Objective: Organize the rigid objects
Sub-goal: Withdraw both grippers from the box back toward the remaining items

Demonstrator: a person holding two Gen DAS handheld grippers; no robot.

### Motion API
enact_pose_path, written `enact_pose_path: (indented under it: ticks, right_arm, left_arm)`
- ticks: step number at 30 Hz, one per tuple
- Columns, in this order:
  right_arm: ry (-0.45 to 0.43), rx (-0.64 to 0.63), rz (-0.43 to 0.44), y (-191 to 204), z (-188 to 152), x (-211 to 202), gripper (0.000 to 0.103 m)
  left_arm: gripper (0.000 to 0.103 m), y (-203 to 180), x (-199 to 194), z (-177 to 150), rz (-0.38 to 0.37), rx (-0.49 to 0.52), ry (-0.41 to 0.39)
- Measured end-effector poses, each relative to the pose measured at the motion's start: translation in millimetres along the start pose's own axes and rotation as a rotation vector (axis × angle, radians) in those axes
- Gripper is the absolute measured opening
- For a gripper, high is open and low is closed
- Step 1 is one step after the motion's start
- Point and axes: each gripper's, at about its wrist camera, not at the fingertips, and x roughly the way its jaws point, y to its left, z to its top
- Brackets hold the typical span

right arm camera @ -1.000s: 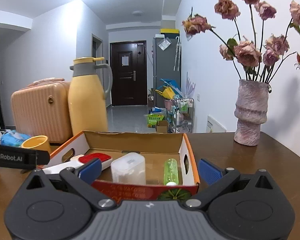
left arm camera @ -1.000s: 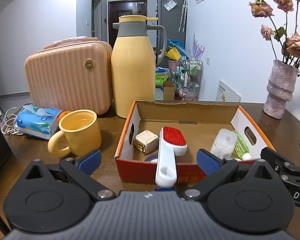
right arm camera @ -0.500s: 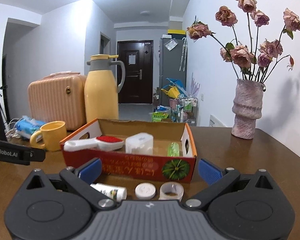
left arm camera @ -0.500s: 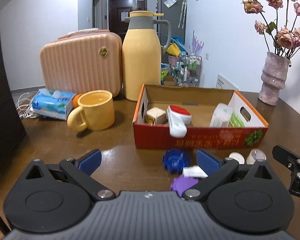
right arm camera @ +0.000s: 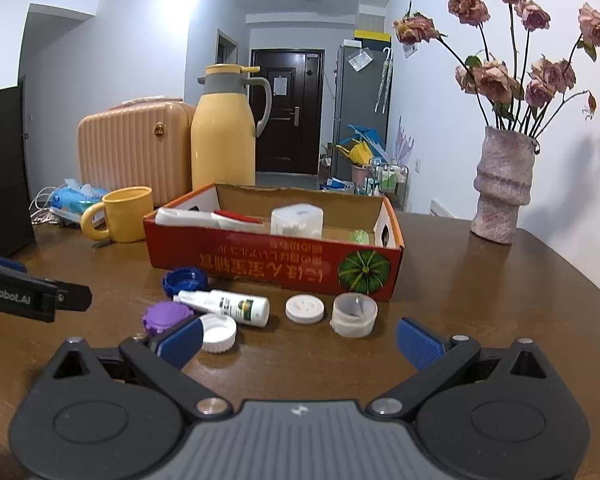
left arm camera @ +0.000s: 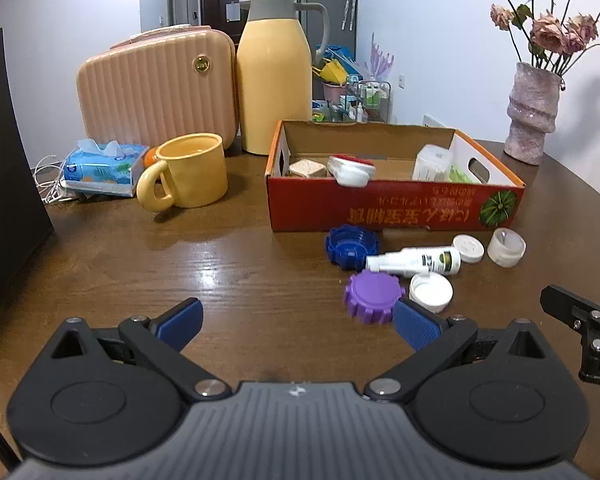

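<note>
Left gripper point(left arm camera: 296, 326) and right gripper point(right arm camera: 298, 340) both spread wide, empty, low over the brown wooden table point(left arm camera: 228, 272). Loose small items lie just in front of the red cardboard box point(left arm camera: 392, 210): purple ridged plastic cap point(left arm camera: 374, 292), blue ridged cap point(left arm camera: 350, 242), white spray bottle point(right arm camera: 226, 306) on its side, white lids. They look light, stiff and slick; I'd pinch the caps across their ridged rims and the bottle mid-body.

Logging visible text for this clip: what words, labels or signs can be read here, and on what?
"GenRobot.AI": side of the left claw, first letter cut off.
White characters on the box front: upside down, not readable.
Bottle label: too small.
Tissue pack print: too small.
Papers on the door and fridge: blurred.
</note>
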Motion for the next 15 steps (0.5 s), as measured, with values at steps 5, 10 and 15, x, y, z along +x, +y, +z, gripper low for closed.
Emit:
enact_pose_path:
  ticks: [5, 10, 15]
  right_arm:
    - [0.008, -0.004, 0.012, 1, -5, 3, 0.103]
    - [0.013, -0.045, 0.048, 11, -2, 16, 0.101]
    - [0.071, -0.061, 0.114, 23, 2, 44, 0.094]
  left_arm:
    - [0.103, 3, 2, -8, -0.011, 0.005, 0.010]
    - [0.103, 8, 3, -12, -0.013, -0.005, 0.005]
    - [0.103, 22, 6, -14, -0.014, -0.038, 0.008]
